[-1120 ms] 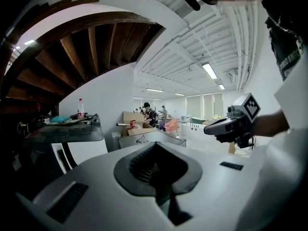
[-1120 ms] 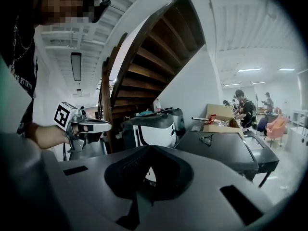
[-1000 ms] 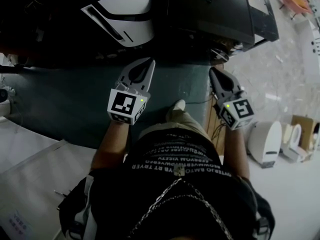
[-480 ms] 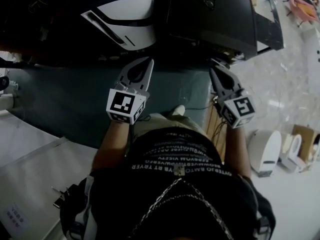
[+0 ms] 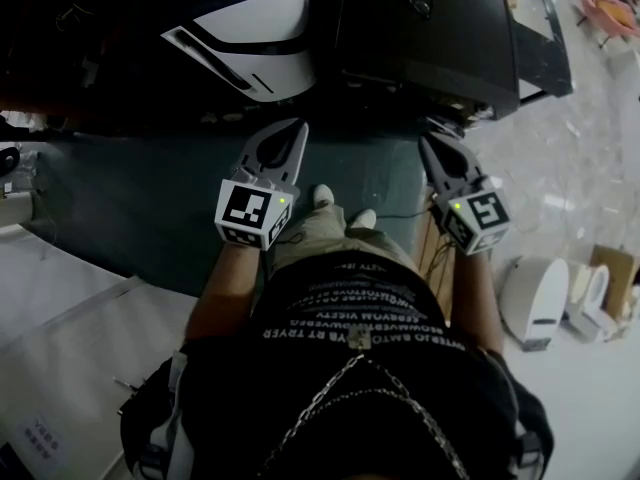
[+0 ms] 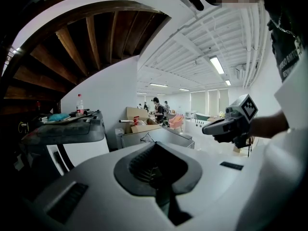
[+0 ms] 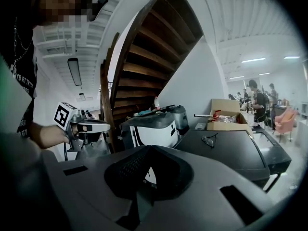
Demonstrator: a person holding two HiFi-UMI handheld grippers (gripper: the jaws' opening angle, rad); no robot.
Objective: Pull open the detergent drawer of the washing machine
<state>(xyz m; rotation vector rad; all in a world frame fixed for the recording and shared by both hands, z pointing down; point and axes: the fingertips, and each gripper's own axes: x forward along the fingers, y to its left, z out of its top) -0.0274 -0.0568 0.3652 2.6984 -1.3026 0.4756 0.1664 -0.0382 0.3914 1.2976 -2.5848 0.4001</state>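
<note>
A white washing machine [image 5: 250, 38] with a dark top and a dark stripe on its front stands ahead of me, at the top left of the head view. It also shows in the left gripper view [image 6: 72, 143] and the right gripper view [image 7: 154, 126]. Its detergent drawer I cannot make out. My left gripper [image 5: 296, 130] is shut and empty, held short of the machine. My right gripper [image 5: 432, 146], also shut and empty, is level with it further right. Each gripper shows in the other's view: the right gripper [image 6: 211, 127] and the left gripper [image 7: 107, 125].
A dark flat-topped machine [image 5: 430, 28] stands right of the washer with a pair of glasses [image 7: 209, 139] on it. A dark green mat [image 5: 130, 208] lies underfoot. White appliances [image 5: 535, 288] stand at the right. A wooden staircase [image 7: 144, 57], a cardboard box [image 7: 231, 114] and people [image 7: 255, 97] lie beyond.
The person has stepped a little toward the machines, and a second shoe now shows below the grippers. Both grippers have come forward with the person, still shut.
</note>
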